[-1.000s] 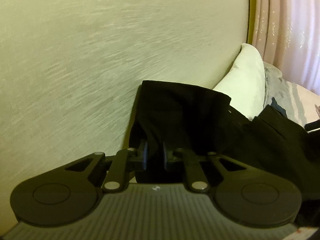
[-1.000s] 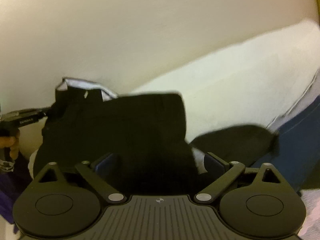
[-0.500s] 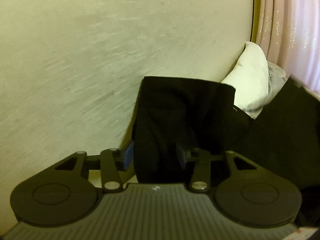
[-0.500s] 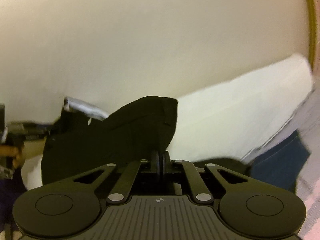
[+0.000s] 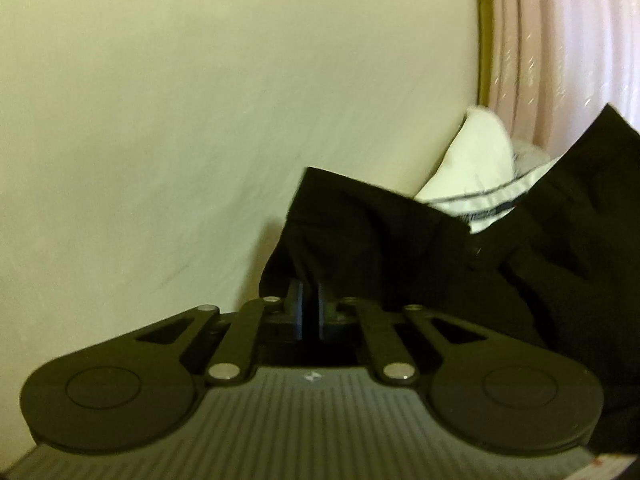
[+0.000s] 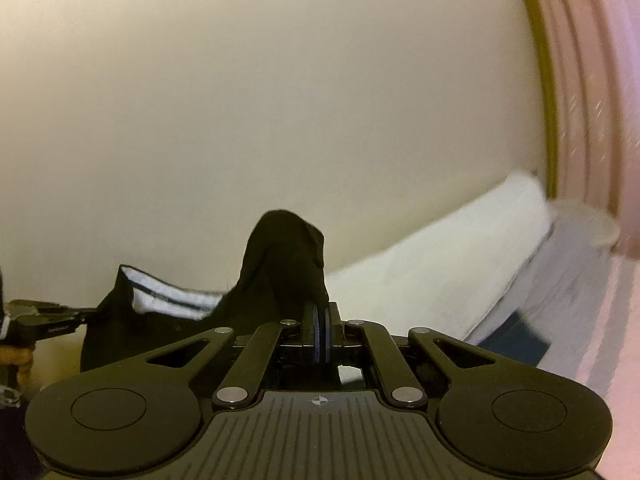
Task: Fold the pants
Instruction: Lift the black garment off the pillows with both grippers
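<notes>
**Black trousers pinched at two spots, lifted before a pale wall**

Left gripper (image 5: 309, 300) clamped narrow on an edge of the black fabric pants (image 5: 420, 248), cloth caught between the closed pads. Right gripper (image 6: 322, 320) likewise pressed tight, a peak of the same dark cloth rising just above its tips. Garment spread between the two tools, held up off the bed, white inner waistband lining (image 5: 492, 204) with dark stripes turned outward near the top edge. Seen from the right wrist camera, left gripper at far left, gripped by a hand (image 6: 16, 360). Behind: plain cream wall (image 5: 200, 100). To the right: white pillow (image 6: 440, 264), pink pleated curtain (image 5: 560, 40), striped pale bedsheet (image 6: 580, 280) with a dark blue item (image 6: 516, 340) lying on it.
</notes>
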Action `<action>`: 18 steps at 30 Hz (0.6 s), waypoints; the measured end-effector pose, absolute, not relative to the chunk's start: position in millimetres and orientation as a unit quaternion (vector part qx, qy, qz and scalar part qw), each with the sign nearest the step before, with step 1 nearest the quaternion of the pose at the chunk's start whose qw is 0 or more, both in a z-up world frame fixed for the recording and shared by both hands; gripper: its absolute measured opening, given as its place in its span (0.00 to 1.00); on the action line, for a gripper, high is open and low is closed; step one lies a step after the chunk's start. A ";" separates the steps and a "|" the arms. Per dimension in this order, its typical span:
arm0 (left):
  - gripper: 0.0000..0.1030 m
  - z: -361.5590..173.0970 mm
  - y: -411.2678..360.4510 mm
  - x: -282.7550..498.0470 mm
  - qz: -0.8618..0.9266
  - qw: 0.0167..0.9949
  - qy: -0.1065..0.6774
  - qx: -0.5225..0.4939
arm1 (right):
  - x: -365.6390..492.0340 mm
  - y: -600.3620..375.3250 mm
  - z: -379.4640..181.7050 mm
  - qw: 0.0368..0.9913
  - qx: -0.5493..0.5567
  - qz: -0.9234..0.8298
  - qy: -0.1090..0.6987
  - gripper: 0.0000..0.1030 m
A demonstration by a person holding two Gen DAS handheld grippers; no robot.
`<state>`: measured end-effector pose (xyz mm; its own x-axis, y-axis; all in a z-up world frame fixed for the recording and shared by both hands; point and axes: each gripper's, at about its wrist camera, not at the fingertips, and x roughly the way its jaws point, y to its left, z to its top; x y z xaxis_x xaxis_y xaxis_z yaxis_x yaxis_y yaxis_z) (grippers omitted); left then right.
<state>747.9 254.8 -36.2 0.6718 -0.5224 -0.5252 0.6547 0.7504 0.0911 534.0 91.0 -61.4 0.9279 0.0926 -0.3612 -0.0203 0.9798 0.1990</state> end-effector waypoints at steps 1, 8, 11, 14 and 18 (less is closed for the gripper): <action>0.04 -27.9 252.2 740.9 -0.333 0.904 0.231 0.135 | 523.0 90.0 -52.2 0.980 0.092 0.019 0.175 0.00; 0.01 29.1 213.8 675.6 -0.407 0.889 0.161 0.135 | 407.8 61.8 5.0 0.987 0.100 -0.076 0.097 0.00; 0.01 52.5 184.9 636.5 -0.457 0.869 0.131 0.137 | 344.9 42.1 28.7 0.984 0.109 -0.127 0.068 0.00; 0.00 71.7 148.9 588.7 -0.512 0.841 0.104 0.140 | 266.1 26.6 47.7 0.976 0.109 -0.186 0.039 0.00; 0.00 90.7 91.1 504.4 -0.599 0.785 0.070 0.145 | 139.4 9.0 67.9 0.952 0.110 -0.284 0.008 0.00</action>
